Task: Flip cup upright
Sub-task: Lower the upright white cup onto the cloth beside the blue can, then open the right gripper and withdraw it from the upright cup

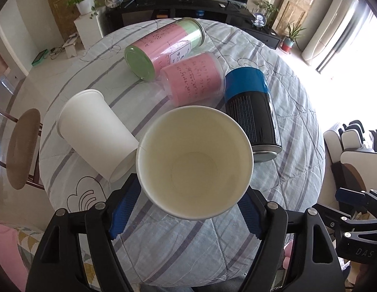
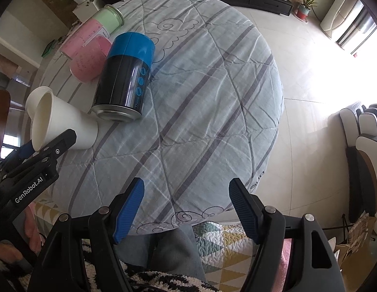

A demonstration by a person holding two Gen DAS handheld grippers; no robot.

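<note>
My left gripper [image 1: 188, 209] is shut on a white paper cup [image 1: 193, 163], mouth facing the camera; in the right wrist view the cup [image 2: 64, 124] is tilted with its base touching the table by the left gripper [image 2: 49, 146]. A second white paper cup [image 1: 96, 133] lies on its side to the left. My right gripper [image 2: 186, 209] is open and empty above the table's near edge.
A black can with a blue cap [image 1: 251, 112] [image 2: 125, 77], a pink-wrapped cup [image 1: 195, 80] and a pink-and-green jar [image 1: 164, 46] lie on the round table's striped cloth [image 2: 212, 97]. A stool [image 1: 23, 146] stands left, chairs [image 2: 368, 131] right.
</note>
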